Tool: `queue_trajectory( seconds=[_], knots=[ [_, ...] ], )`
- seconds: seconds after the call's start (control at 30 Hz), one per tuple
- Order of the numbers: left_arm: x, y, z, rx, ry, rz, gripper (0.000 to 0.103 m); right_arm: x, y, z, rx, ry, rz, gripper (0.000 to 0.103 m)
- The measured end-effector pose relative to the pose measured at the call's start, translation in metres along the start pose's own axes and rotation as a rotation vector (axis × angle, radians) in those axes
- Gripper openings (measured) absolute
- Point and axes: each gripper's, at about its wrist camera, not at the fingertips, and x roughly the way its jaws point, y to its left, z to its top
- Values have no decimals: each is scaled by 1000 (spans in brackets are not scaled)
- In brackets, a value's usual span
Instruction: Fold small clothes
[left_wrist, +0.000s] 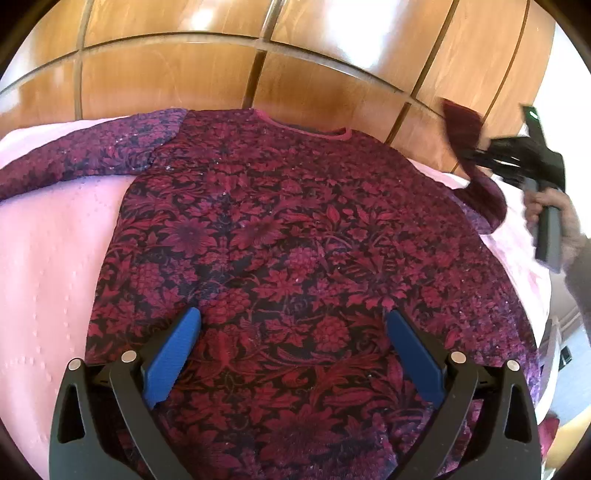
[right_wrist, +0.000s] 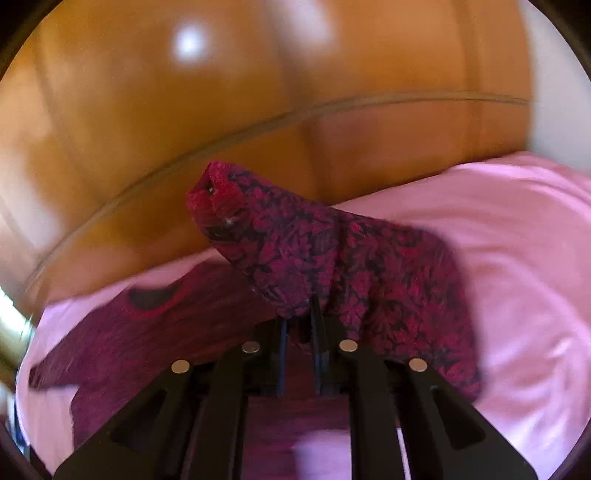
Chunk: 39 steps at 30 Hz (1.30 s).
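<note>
Lifting right sleeve (right_wrist: 332, 258) in clamped right gripper (right_wrist: 299, 325), left gripper (left_wrist: 293, 347) spread empty over sweater (left_wrist: 295, 240): unpinned body may drag.

This is a home bedroom. Under and ahead of the left tool (left_wrist: 293, 332) lies a bed with a pale pink quilted bedspread (left_wrist: 55, 258), stitched in dotted lines. Beyond the tool, behind the bed, stands a glossy brown wooden wardrobe (left_wrist: 166, 74) with grooved door panels reflecting light, probably from a window, though the blur leaves that unsure.
</note>
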Motion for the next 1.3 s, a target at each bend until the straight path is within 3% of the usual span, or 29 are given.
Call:
queue_trajectory(
  seconds=[0.23,0.33,0.43,0.47,0.5,0.57,0.63,0.73,0.93,1.0,1.1,1.2,1.27,1.3],
  knots=[
    [-3,1,7,-22,43,-9,99,58,138,-47,-203,155,125,10],
    [-7,3,18,-46,44,-7,99,91,166,-45,-252,208,158,30],
    [-16,5,32,-72,-4,-15,99,80,177,-53,-266,194,195,48],
    [-19,7,38,-83,-26,-30,99,74,176,-52,-255,182,215,59],
    [-20,8,44,-95,-41,-37,99,64,169,-52,-240,166,235,68],
    [-18,10,55,-110,-51,-32,99,38,147,-54,-195,114,265,74],
    [-12,11,71,-116,-23,-69,99,16,125,-55,-144,93,283,75],
    [3,7,96,-125,3,-57,99,-17,80,-71,-45,78,283,77],
    [57,9,147,-293,84,-143,98,-52,-25,-88,264,39,297,88],
    [77,7,159,-329,116,-150,98,-55,-48,-87,358,24,330,92],
    [103,8,168,-371,162,-126,98,-50,-86,-88,583,0,465,94],
    [125,11,170,-400,215,-74,73,-43,-104,-87,713,-32,556,96],
    [133,13,171,-402,222,-51,48,-35,-110,-83,788,-42,610,96],
    [133,13,172,-387,209,-42,28,-34,-115,-81,812,-46,632,97]
  ],
)
